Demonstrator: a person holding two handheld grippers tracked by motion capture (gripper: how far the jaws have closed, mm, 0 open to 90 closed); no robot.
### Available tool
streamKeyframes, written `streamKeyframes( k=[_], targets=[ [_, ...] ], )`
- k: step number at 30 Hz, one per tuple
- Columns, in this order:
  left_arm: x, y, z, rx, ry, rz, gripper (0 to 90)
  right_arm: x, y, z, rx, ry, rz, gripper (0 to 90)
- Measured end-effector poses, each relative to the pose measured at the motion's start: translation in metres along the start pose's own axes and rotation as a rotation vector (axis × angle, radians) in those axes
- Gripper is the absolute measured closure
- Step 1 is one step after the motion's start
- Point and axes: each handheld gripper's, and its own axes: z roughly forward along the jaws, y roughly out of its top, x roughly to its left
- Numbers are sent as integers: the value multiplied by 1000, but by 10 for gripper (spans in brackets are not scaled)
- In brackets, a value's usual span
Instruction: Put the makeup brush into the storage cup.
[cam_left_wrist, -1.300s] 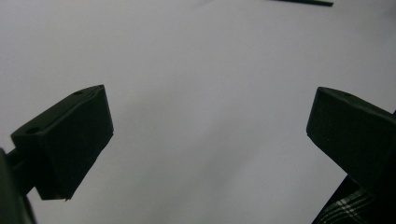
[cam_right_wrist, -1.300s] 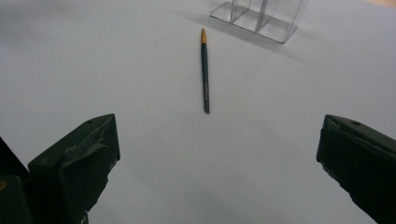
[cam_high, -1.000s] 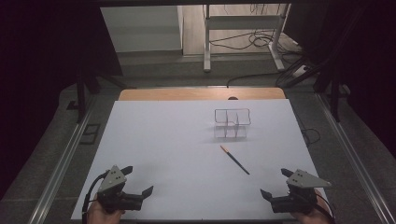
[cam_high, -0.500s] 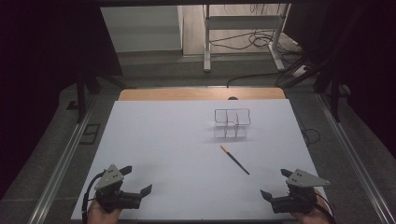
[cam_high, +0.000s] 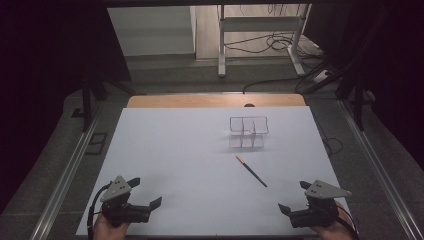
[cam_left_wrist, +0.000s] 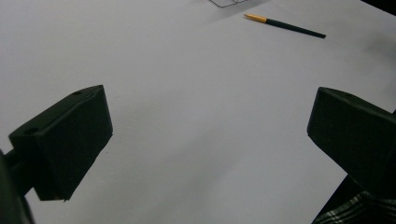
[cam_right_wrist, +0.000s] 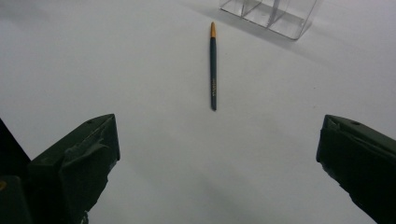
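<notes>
A slim dark pencil (cam_high: 251, 171) with an orange-gold tip lies flat on the white counter (cam_high: 175, 150), a little right of the middle. From where I stand above the near edge, it slants with the gold tip toward eleven o'clock and the dark end toward five. In the right gripper view the pencil (cam_right_wrist: 213, 66) runs almost straight up toward twelve, gold end farthest away, with faint lettering along its dark barrel. In the left gripper view the pencil (cam_left_wrist: 285, 25) sits far off at about one o'clock, lying nearly crosswise.

Just beyond the gold tip, toward twelve o'clock, stands a clear plastic organizer (cam_high: 248, 133) split into compartments; pencil and organizer are near each other but apart. Its corner shows at the top of the right gripper view (cam_right_wrist: 275, 14).

The right tool (cam_high: 300, 200) rests at the near right corner of the counter, at about five o'clock from the pencil and well apart from it. Its jaws are spread wide with nothing between them but bare white surface. The left tool (cam_high: 142, 192) sits at the near left corner, around eight o'clock from the pencil, jaws likewise spread wide and holding nothing. A hand grips each tool from the near edge.
</notes>
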Motion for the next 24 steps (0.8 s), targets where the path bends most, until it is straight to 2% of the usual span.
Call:
streamKeyframes(
  k=[9,14,24],
  targets=[
    [0,0,0,1,-2,0,5,-3,7,1,-21,0,4,0],
    [0,0,0,2,-3,1,5,-4,9,2,-18,-15,-3,0],
    [0,0,1,6,-5,2,6,-6,14,9,-13,-7,-7,0]
  ],
)
